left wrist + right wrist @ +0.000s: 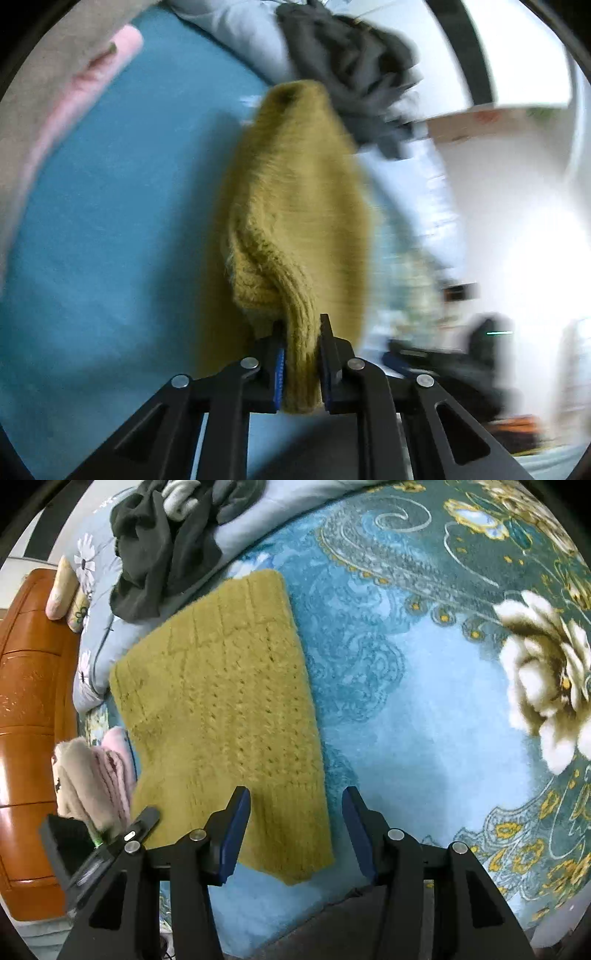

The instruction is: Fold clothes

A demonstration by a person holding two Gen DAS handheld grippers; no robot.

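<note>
So the left gripper point(301, 363) has its blue-padded fingers point(280, 373) pinched tight on a bunched-up corner of the mustard knit sweater point(295, 206), with the ribbed edge squeezed right between the pads. From there the sweater hangs or stretches away toward the far side of the bed (the left wrist view is pretty motion-blurred, so I can't tell which).

The right gripper point(295, 834) is the opposite story: fingers point(236, 834) spread wide apart, holding nothing. Its left finger hovers over the sweater's ribbed hem point(288, 834) and the right one is over bare blanket just beside the sweater; whether either actually touches, I can't tell.

In the right wrist view the sweater point(221, 701) lies mostly flat on the blue floral blanket point(424, 701), which has a big white flower point(546, 679) printed well off to the sweater's right. Beyond the sweater's far edge there's a heap of dark grey clothes point(162, 550) sitting on a pale blue quilt point(99, 635). Just left of the sweater is a small stack of beige and pink folded clothes point(96, 775), and past that an orange-brown wooden headboard point(33, 701).
</note>
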